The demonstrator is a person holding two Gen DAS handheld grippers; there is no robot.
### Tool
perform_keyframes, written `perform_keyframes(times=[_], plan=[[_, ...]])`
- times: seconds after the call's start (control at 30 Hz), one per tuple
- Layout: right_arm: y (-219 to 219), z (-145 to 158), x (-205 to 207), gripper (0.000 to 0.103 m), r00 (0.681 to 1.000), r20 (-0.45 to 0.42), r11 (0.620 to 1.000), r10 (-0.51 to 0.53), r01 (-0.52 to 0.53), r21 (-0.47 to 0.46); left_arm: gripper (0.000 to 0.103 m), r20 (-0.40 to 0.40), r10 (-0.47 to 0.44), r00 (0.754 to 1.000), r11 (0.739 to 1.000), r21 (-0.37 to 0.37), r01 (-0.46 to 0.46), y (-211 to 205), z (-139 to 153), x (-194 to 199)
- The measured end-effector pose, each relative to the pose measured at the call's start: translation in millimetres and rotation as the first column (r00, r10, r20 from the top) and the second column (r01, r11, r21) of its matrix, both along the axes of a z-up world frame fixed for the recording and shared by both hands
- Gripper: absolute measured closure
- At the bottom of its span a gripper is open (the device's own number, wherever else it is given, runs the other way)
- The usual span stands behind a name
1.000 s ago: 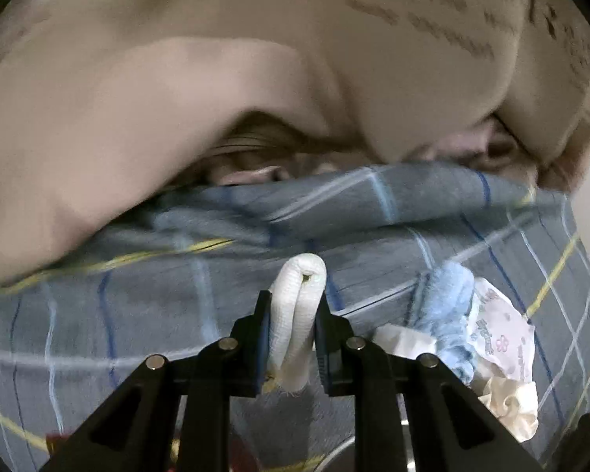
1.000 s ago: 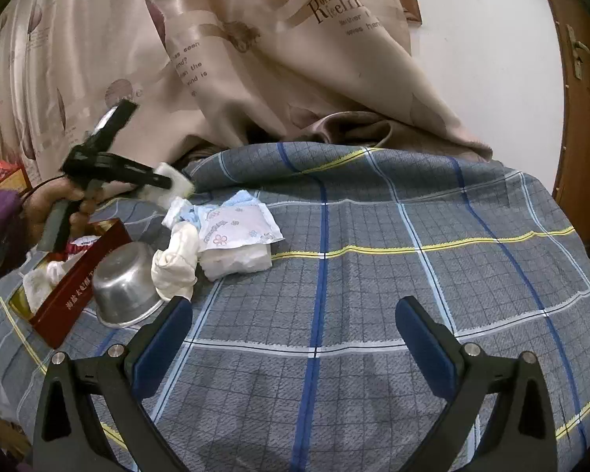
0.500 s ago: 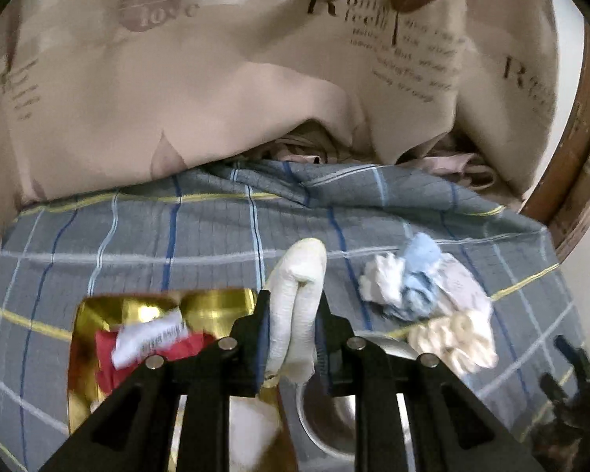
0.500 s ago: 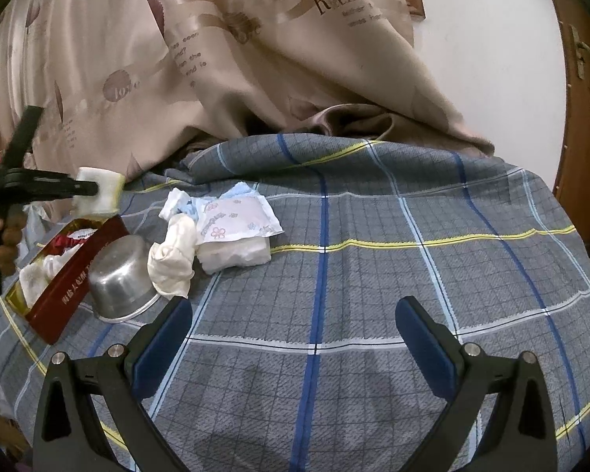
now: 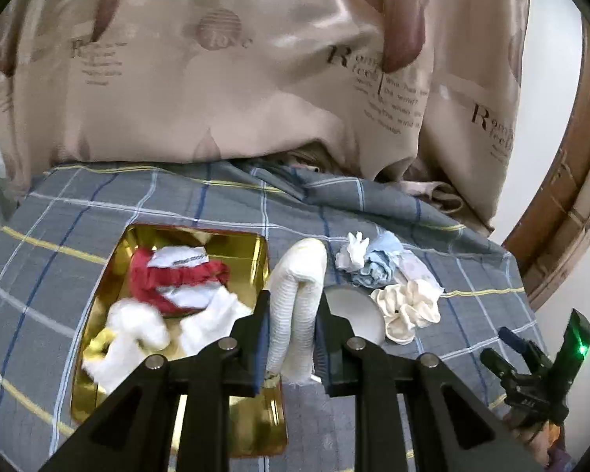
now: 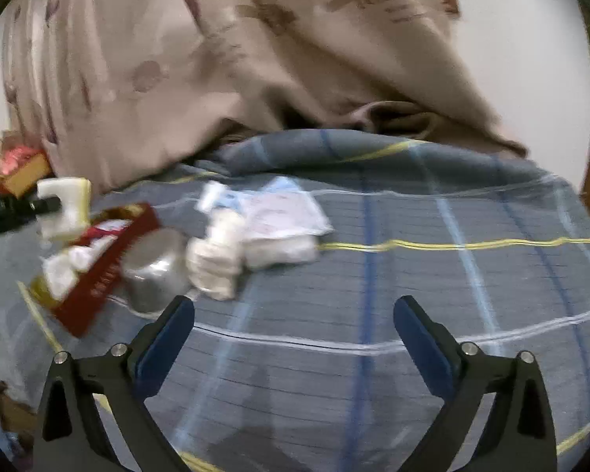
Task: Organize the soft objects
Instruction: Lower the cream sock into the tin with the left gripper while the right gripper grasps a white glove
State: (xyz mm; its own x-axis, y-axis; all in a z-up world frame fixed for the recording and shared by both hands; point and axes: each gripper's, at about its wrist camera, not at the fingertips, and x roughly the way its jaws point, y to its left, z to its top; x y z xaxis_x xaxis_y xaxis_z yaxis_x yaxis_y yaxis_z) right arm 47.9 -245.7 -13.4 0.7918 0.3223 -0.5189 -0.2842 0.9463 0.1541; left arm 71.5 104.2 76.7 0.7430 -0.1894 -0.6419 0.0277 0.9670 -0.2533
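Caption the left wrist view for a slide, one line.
Left gripper carries a folded white cloth beside the gold-lined box of soft items, with more cloths waiting on the plaid sheet.

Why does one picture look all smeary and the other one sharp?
Right wrist view: the whole scene smears, even the metal bowl and red box. Left wrist view: mostly sharp, but the gold tray glares and its white cloth blurs.

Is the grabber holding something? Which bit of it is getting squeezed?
Yes. The left gripper is shut on a folded white cloth, pinched around its lower half with the folded top sticking up. The right gripper is open, holding nothing.
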Motion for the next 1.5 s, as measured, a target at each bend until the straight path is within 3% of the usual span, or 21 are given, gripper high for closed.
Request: perform_keyframes(times=[0.3,0.43,0.7,0.77,0.83,0.9,1.17,1.5], plan=[[54.0,5.8,36.2,0.023,0.992,-0.079,0.994,0.098,-0.093,0.060,0.083,0.011,0.075,0.997,0.996,-0.049,-0.074,19.4,2.7,-36.1],[62.6,-10.5,56.5,0.050,0.982,-0.162,0.988,0.099,-0.077,0.133,0.083,0.015,0.115,0.993,0.991,-0.072,-0.113,32.4,1.4,-48.0],[75.3,-19.2,71.6,0.055,0.973,-0.209,0.982,0.100,-0.063,0.181,0.083,0.023,0.132,0.991,0.990,-0.060,-0.130,44.7,-0.7,-58.4],[77.0,-24.0,78.8,0.074,0.965,-0.243,0.981,0.097,-0.051,0.188,0.083,0.020,0.132,0.991,0.989,-0.061,-0.131,46.3,-2.4,-59.2],[78.3,-28.7,84.2,0.079,0.960,-0.262,0.981,0.095,-0.046,0.187,0.083,0.017,0.132,0.991,0.989,-0.066,-0.130,47.9,-3.7,-60.4],[77.4,-29.7,86.1,0.092,0.961,-0.263,0.983,0.086,-0.040,0.178,0.083,0.016,0.139,0.990,0.988,-0.064,-0.138,50.7,-5.1,-61.9],[64.2,-13.4,54.9,0.095,0.982,-0.176,0.987,0.074,-0.047,0.151,0.083,-0.001,0.177,0.984,0.981,-0.080,-0.177,70.3,-9.4,-69.5],[39.0,13.4,3.8,0.095,0.992,-0.117,0.979,0.056,-0.031,0.203,0.082,-0.022,0.195,0.981,0.978,-0.073,-0.196,80.3,-19.9,-69.0]])
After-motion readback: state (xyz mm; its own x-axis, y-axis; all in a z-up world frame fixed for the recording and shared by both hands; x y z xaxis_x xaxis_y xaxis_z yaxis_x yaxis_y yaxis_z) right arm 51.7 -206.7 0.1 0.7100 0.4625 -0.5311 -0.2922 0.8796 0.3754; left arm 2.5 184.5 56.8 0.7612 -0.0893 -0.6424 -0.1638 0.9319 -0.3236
